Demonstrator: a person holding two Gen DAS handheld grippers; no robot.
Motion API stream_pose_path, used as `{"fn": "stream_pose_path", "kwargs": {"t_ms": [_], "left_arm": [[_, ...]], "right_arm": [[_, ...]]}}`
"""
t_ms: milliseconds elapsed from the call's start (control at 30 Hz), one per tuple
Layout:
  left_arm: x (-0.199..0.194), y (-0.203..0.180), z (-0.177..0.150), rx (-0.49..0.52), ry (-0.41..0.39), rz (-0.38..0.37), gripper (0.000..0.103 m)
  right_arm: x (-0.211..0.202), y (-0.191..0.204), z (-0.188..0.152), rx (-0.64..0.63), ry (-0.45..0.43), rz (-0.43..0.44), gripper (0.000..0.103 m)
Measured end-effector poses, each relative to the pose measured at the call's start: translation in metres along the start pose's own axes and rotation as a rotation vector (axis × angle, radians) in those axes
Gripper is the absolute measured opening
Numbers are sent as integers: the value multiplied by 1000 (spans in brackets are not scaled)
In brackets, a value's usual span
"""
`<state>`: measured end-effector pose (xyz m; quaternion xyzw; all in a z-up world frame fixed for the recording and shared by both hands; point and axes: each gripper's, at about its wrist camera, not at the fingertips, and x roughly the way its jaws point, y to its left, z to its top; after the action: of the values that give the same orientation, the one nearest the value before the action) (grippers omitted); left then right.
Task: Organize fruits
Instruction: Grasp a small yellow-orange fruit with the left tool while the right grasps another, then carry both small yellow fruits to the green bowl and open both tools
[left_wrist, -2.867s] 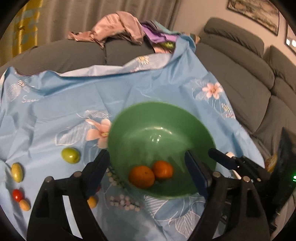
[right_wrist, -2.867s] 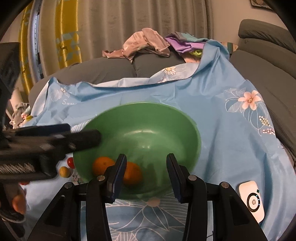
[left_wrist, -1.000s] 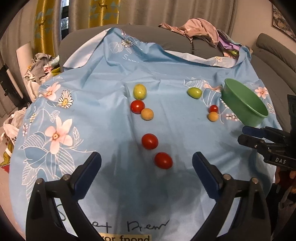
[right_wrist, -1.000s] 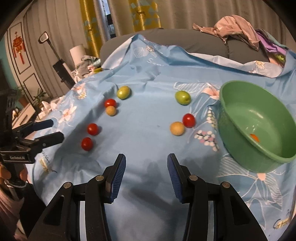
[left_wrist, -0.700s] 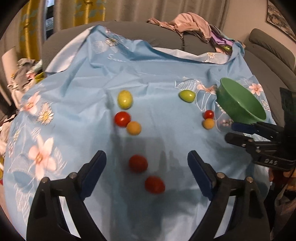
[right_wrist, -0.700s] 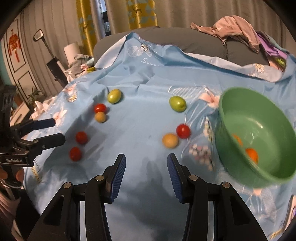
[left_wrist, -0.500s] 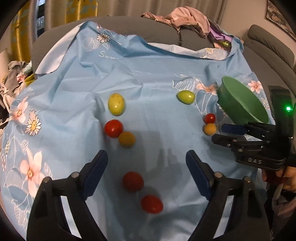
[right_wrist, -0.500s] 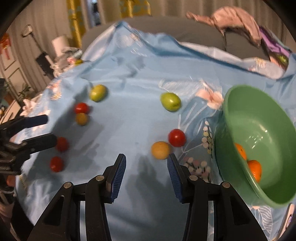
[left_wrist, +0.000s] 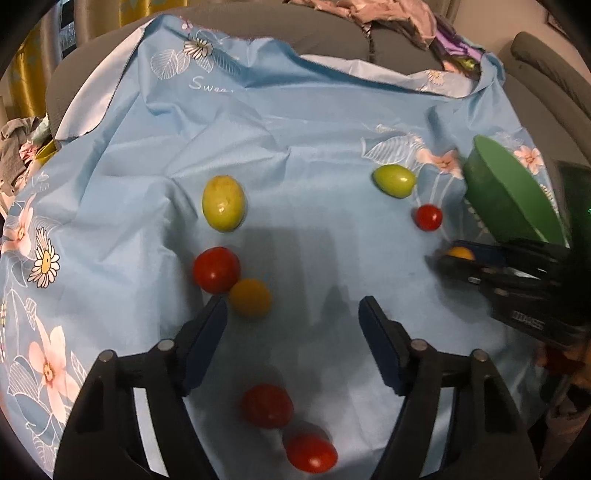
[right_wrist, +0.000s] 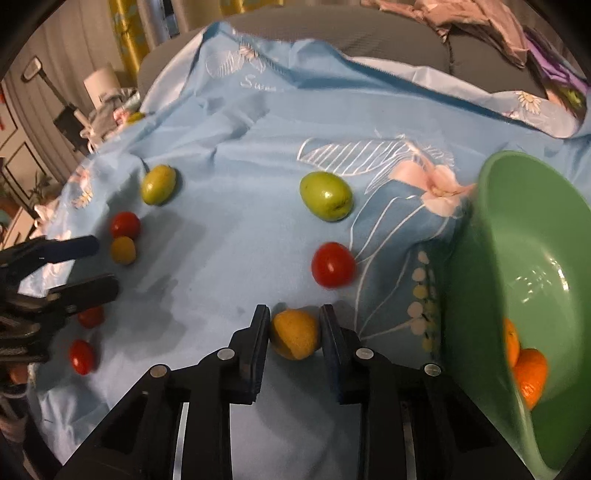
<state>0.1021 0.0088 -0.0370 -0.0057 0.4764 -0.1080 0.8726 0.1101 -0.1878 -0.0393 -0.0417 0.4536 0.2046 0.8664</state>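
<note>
The right claw (right_wrist: 294, 334) brackets a yellow-orange fruit (right_wrist: 295, 339) on the blue floral cloth (right_wrist: 229, 155), its fingers narrowed close to the fruit's sides; whether they press it I cannot tell. A red tomato (right_wrist: 333, 264) lies just beyond, a green fruit (right_wrist: 325, 196) farther off. The green bowl (right_wrist: 491, 258) beside holds oranges (right_wrist: 529, 373). The left claw (left_wrist: 291, 314) hovers wide open and empty above the cloth, near another yellow-orange fruit (left_wrist: 250, 298).

light-blue cloth (left_wrist: 314, 155) with pink flower prints, green bowl (right_wrist: 535, 266), red tomato (right_wrist: 332, 264), orange tangerines (right_wrist: 528, 373).
</note>
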Motion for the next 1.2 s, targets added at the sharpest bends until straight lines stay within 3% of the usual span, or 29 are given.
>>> {"fn": "stream_pose_path", "kwargs": {"t_ms": [167, 367, 467, 767, 1200], "left_arm": [[17, 6, 5, -21, 44, 37, 63], [27, 8, 10, -27, 49, 95, 44], [27, 8, 9, -19, 35, 120, 26], [13, 8, 5, -62, 0, 78, 26], [-76, -94, 24, 96, -206, -92, 26]], "right_arm": [[-23, -1, -3, 5, -62, 75, 29], [-35, -2, -1, 1, -105, 105, 29], [-35, -6, -2, 13, -111, 110, 29], [-44, -12, -5, 31, -147, 117, 29], [-110, -33, -15, 62, -318, 59, 29]]}}
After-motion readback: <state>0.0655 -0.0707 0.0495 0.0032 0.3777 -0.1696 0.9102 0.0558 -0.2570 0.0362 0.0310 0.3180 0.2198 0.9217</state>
